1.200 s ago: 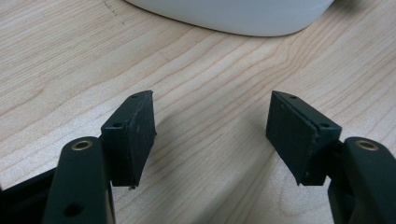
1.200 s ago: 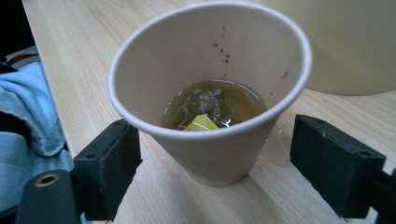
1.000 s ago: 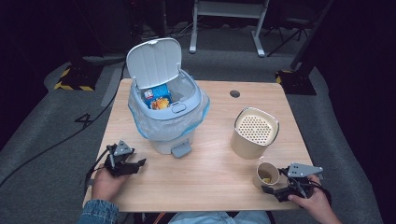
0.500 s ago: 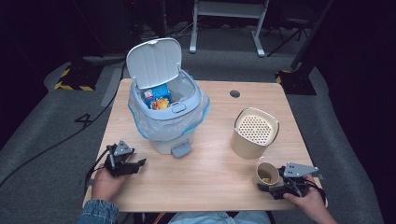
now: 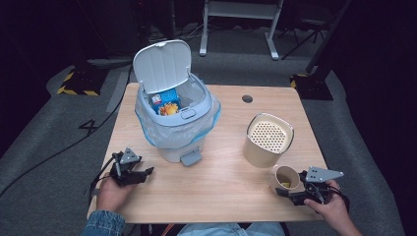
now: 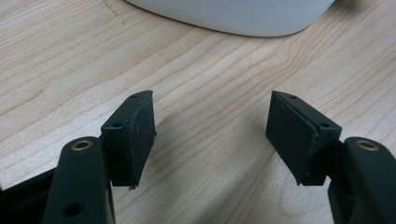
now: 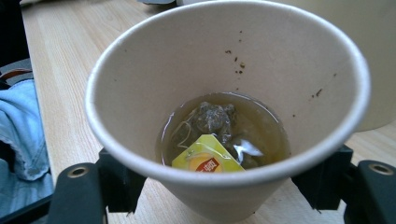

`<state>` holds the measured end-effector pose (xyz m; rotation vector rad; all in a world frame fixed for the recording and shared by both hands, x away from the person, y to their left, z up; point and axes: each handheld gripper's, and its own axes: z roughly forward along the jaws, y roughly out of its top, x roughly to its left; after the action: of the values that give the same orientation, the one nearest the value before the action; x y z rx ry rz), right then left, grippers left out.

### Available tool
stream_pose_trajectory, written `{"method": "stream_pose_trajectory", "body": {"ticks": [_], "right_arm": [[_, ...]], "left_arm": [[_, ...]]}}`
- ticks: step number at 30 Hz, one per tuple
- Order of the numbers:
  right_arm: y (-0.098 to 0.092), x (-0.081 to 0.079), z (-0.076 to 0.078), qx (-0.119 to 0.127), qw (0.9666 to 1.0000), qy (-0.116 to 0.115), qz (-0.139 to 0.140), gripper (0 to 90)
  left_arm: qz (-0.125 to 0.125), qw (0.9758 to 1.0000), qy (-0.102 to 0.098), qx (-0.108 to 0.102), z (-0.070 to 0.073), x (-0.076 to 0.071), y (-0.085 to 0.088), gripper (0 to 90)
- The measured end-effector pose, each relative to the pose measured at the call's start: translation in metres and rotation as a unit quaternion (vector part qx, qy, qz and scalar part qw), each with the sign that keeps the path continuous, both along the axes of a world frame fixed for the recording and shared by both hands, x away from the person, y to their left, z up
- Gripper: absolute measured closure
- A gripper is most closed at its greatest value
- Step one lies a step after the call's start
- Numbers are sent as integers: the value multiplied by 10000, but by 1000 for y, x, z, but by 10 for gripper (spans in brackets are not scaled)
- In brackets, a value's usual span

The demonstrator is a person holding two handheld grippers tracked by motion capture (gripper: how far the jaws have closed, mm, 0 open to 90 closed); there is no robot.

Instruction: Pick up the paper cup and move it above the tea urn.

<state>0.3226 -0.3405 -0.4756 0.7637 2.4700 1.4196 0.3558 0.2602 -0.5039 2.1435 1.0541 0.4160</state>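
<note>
A paper cup (image 5: 286, 178) stands near the table's front right edge. In it a tea bag (image 7: 211, 120) with a yellow tag (image 7: 208, 157) lies in a little brown liquid. My right gripper (image 5: 290, 187) has just been closing, and the cup (image 7: 224, 70) sits between its jaws with both pads against its sides. My left gripper (image 5: 143, 173) rests at the front left of the table, open, with bare wood between its jaws (image 6: 210, 135). A white pedal bin (image 5: 177, 128) with its lid (image 5: 162, 66) up stands just beyond it.
A beige canister (image 5: 268, 140) with a perforated top stands right behind the cup. Packets lie in the lined bin, whose pedal (image 5: 191, 157) points at the front edge. The bin's base (image 6: 233, 16) is close ahead of the left jaws. A cable hole (image 5: 247, 99) is at the back.
The right gripper's jaws have drawn in on the paper cup and the hand shifted slightly. The left hand and gripper have not moved.
</note>
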Motion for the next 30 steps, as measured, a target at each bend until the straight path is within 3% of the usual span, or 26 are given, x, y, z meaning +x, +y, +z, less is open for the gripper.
{"method": "stream_pose_trajectory", "body": {"ticks": [16, 30], "right_arm": [[-23, 16, 60, -259, 9993, -163, -203, 295], [-34, 34, 96, -103, 9988, -315, -374, 295]], "left_arm": [[-11, 10000, -21, 47, 0, 0, 1, 332], [-1, 10000, -23, 31, 0, -1, 1, 332]]}}
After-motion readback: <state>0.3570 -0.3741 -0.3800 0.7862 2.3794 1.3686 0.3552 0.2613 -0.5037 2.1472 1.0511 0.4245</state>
